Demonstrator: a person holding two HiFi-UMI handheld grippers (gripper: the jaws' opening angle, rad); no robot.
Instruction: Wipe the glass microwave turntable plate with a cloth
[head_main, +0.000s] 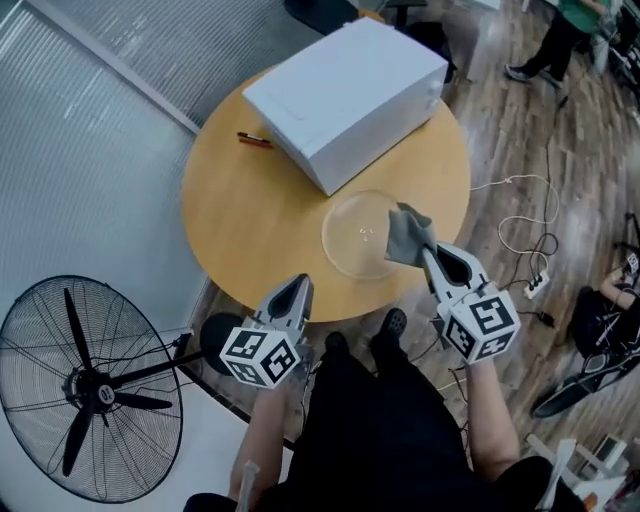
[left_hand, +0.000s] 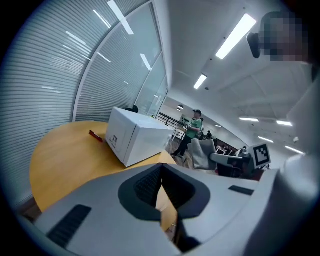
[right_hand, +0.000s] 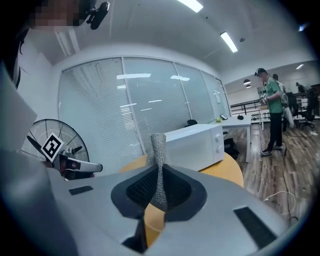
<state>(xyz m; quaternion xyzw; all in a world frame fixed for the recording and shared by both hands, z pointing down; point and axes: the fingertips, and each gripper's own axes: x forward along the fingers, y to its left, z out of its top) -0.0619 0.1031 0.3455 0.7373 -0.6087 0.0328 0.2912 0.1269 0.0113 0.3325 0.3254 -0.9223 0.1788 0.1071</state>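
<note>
Pinching a grey knitted cloth (head_main: 408, 235) (right_hand: 159, 150) between its closed jaws, the right gripper (head_main: 428, 252) (right_hand: 159, 189) reaches in over the near right edge of the round, pale wooden table (head_main: 250, 210). The cloth stands up from the jaws as a narrow fold.

Writing: the small label on the side of the white box-shaped microwave (head_main: 345, 95) (left_hand: 135, 137) (right_hand: 195, 145) is too small to read. Each gripper's cube shows square black-and-white markers, left cube (head_main: 262, 355), right cube (head_main: 482, 322).

Task's thing: a clear round glass turntable plate (head_main: 350, 240), lying flat on the table near its near right edge, just beside the microwave's nearest corner. Wood shows through the glass, and the rim reads as a faint pale ring. The cloth overlaps the plate's right rim in the head view; cannot tell whether it touches the glass.

Left gripper (head_main: 300, 285) (left_hand: 161, 187): jaws clenched together, nothing between them, tip at the table's near edge, left of the plate and apart from it.

Count: one plate, one cloth, one microwave, two grippers. One red pen (head_main: 254, 139) (left_hand: 96, 135) lies on the table just beside the microwave, toward the left edge. One black pedestal fan (head_main: 85, 390) stands on the floor off the left edge. One white power strip (head_main: 536, 285) with a cable lies on the wooden floor to the right.
</note>
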